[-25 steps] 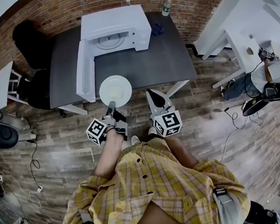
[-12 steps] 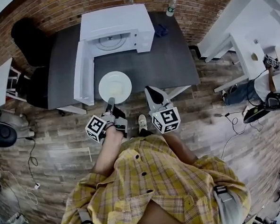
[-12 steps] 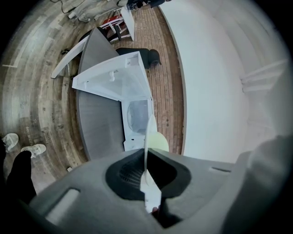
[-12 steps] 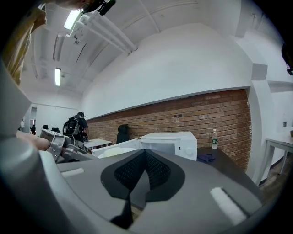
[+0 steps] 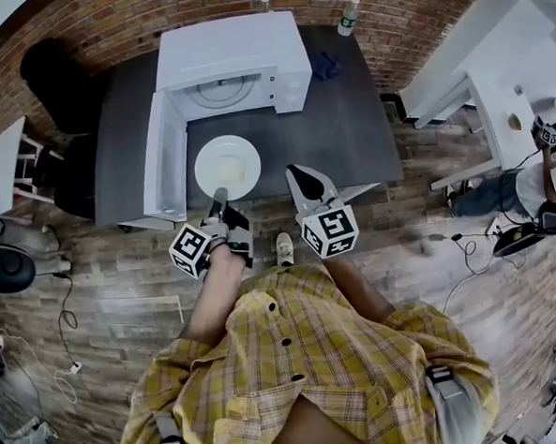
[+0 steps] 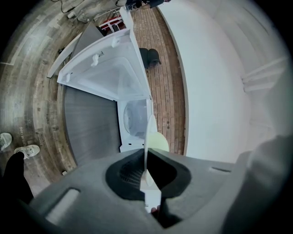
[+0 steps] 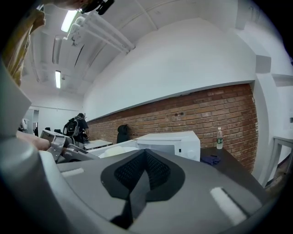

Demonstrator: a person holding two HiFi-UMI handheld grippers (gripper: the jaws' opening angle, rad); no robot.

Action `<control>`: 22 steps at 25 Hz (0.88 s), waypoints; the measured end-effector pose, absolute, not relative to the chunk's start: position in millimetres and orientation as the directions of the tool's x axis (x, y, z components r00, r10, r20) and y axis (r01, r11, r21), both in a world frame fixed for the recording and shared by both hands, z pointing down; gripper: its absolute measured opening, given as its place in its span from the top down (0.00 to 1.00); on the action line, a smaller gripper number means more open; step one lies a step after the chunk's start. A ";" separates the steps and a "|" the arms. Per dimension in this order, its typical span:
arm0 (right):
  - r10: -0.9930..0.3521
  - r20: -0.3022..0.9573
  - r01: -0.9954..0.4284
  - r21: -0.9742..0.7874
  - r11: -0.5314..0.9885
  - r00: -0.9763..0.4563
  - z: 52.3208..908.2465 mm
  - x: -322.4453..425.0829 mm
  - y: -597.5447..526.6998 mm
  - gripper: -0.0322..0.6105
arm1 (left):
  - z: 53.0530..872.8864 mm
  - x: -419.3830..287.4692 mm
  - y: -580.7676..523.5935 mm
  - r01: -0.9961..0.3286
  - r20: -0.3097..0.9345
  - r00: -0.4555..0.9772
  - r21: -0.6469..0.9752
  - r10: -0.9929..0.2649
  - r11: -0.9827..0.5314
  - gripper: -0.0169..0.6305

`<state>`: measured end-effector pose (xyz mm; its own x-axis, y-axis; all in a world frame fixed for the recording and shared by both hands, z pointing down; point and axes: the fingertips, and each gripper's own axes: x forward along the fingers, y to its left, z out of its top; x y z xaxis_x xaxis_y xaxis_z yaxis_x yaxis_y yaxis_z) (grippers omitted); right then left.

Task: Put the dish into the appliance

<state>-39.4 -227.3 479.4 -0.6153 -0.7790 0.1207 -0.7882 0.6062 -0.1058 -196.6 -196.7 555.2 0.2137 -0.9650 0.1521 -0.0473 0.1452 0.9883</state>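
Note:
A round white plate (image 5: 228, 167) hangs level over the dark table (image 5: 329, 129), in front of the white microwave (image 5: 230, 55). The microwave's door (image 5: 159, 158) stands open to the left. My left gripper (image 5: 219, 203) is shut on the plate's near rim. In the left gripper view the plate (image 6: 149, 137) shows edge-on between the pads of the left gripper (image 6: 147, 178), in line with the microwave's cavity (image 6: 133, 118). My right gripper (image 5: 304, 182) is beside the plate on the right, at the table's front edge, shut with nothing in it (image 7: 145, 153).
A water bottle (image 5: 347, 15) and a blue cloth (image 5: 323, 63) lie at the table's back right. A black chair (image 5: 53, 75) stands on the left, and white tables (image 5: 494, 72) and a person (image 5: 548, 181) are on the right. Behind the table is a brick wall.
My left gripper has carried the plate forward from the table's front edge to a spot over the table, nearer the microwave's opening. The right gripper has moved forward alongside it.

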 end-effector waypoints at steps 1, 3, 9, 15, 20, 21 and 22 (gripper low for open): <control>-0.777 0.119 -0.786 -0.111 0.608 -0.618 479.9 -39.7 -231.4 0.95 | 555.3 -196.8 -201.0 -0.040 0.149 0.211 0.989 -0.966 0.144 0.96; -0.780 0.116 -0.788 -0.122 0.603 -0.615 480.3 -38.2 -240.8 0.95 | 556.7 -196.9 -208.3 -0.035 0.150 0.207 0.989 -0.967 0.146 0.96; -0.778 0.111 -0.785 -0.117 0.608 -0.619 484.1 -42.4 -261.6 0.95 | 562.2 -199.2 -227.6 -0.050 0.156 0.193 0.988 -0.969 0.149 0.96; -0.770 0.112 -0.778 -0.114 0.618 -0.628 486.9 -42.3 -272.8 0.95 | 568.0 -192.5 -246.4 -0.045 0.151 0.196 0.988 -0.969 0.144 0.96; -0.761 0.120 -0.770 -0.119 0.627 -0.638 494.3 -45.0 -275.9 0.95 | 577.5 -191.1 -257.5 -0.049 0.155 0.193 0.988 -0.969 0.149 0.96; -0.758 0.120 -0.767 -0.122 0.630 -0.641 495.5 -45.2 -276.3 0.95 | 580.4 -191.1 -259.2 -0.047 0.157 0.189 0.987 -0.969 0.151 0.96; -0.755 0.120 -0.764 -0.125 0.633 -0.645 496.5 -45.2 -276.6 0.95 | 583.2 -191.3 -261.0 -0.043 0.156 0.184 0.988 -0.970 0.151 0.96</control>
